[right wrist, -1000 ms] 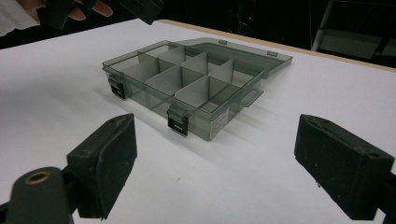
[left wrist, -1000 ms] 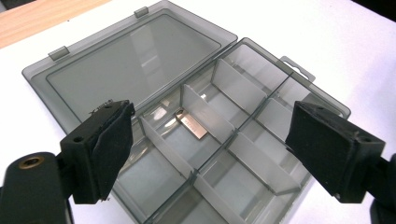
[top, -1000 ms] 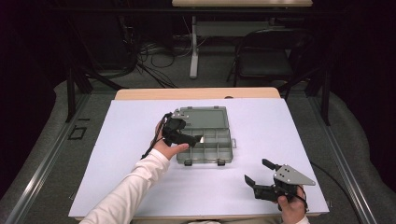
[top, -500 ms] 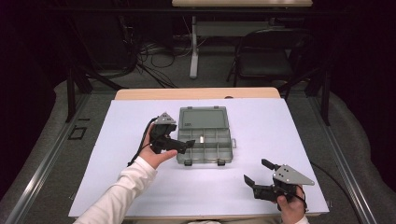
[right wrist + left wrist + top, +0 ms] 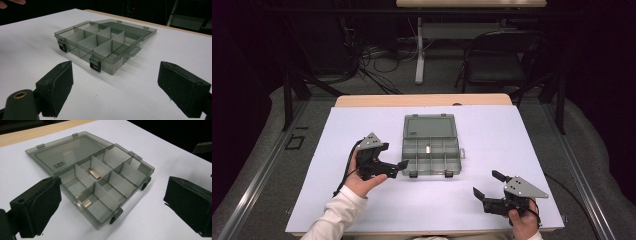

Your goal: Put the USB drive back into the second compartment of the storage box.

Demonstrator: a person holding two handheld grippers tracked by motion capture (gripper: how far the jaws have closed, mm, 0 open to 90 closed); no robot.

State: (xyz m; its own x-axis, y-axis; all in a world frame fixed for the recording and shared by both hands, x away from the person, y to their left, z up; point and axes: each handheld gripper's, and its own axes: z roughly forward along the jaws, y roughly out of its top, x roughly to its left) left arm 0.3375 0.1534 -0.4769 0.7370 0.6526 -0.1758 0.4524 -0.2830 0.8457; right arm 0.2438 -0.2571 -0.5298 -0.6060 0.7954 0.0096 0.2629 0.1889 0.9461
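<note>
A white table (image 5: 512,135) spreads wide, with bare room on every side of the smoky clear organizer box (image 5: 431,150) lying near its middle. The box's lid lies flat open toward the far edge, and its dividers form small compartments; one holds a small metallic piece (image 5: 94,173), perhaps a clip. The left gripper (image 5: 398,166) sits just beside the box's near left corner, jaws wide and empty. The right gripper (image 5: 488,185) rests well apart near the front edge, also spread wide, holding nothing.

A black folding metal chair (image 5: 499,62) and tangled black cables (image 5: 377,62) sit on the grey floor (image 5: 447,87) beyond the white-covered surface (image 5: 492,130).
</note>
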